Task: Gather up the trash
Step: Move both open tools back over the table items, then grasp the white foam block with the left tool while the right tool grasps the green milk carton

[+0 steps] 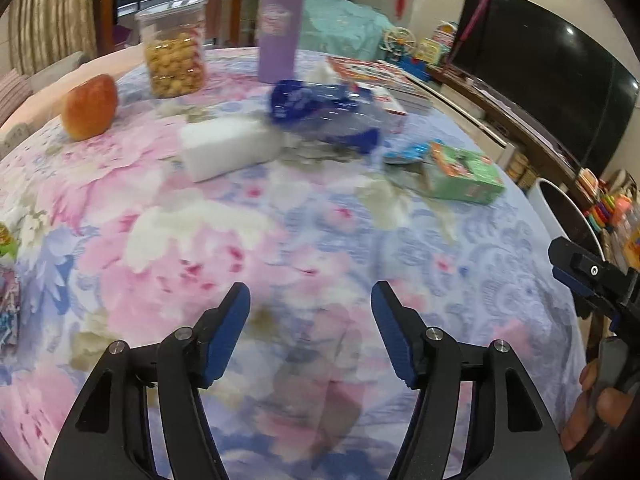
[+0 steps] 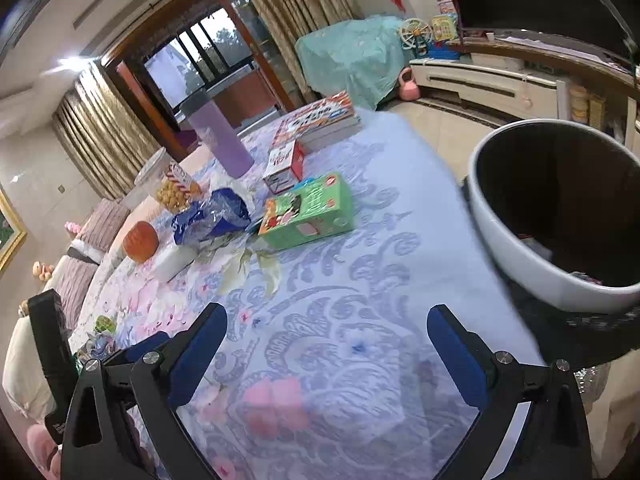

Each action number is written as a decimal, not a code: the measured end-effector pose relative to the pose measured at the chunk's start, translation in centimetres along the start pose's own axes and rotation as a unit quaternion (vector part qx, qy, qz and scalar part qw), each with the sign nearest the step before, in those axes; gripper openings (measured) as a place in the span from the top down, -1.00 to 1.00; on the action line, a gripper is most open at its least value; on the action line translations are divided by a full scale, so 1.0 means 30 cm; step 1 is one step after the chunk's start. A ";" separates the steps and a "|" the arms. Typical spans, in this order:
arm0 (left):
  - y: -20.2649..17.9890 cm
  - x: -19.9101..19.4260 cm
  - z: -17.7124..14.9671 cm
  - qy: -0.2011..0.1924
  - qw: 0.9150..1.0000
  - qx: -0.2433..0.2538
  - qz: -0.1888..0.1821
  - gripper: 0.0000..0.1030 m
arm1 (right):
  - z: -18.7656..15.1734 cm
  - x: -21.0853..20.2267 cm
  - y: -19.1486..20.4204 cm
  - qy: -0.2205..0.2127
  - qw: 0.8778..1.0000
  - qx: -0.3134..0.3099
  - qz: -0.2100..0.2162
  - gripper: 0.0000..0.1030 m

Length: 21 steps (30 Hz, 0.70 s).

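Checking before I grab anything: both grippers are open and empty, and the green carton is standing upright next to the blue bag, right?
Not quite. The green carton lies flat on its side, as the right wrist view shows. The rest holds: it is beside the blue bag, and the left gripper and right gripper are open and empty.

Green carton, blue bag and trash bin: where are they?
green carton (image 2: 308, 212), right wrist view, on its printed top face
blue bag (image 2: 212, 216), right wrist view, on its crumpled middle
trash bin (image 2: 508, 252), right wrist view, on its white outer wall
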<state>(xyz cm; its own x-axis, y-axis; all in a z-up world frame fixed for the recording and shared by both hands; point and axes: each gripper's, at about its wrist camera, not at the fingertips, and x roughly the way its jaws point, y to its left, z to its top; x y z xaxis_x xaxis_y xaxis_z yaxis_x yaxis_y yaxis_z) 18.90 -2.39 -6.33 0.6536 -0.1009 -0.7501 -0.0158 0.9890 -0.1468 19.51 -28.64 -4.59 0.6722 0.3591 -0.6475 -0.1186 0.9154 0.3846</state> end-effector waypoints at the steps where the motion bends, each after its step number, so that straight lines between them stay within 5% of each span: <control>1: 0.022 0.002 0.008 -0.001 1.000 -0.004 0.004 -0.28 | 0.002 0.017 0.009 0.003 1.000 -0.002 -0.004 -0.96; 5: 0.086 0.011 0.038 -0.007 1.000 -0.010 0.019 -0.48 | 0.012 0.067 0.042 0.009 1.000 -0.012 -0.019 -0.96; 21: 0.249 0.120 0.193 0.004 0.999 0.007 0.032 -0.66 | 0.082 0.210 0.105 0.023 0.997 -0.049 -0.053 -0.96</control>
<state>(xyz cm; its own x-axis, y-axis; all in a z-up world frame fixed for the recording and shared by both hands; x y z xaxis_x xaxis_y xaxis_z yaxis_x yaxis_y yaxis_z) 25.52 5.27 -6.39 0.6460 -0.0374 -0.7624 -0.0466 0.9950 -0.0882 25.16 -23.95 -5.83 0.6505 0.2645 -0.7119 -0.1204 0.9615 0.2471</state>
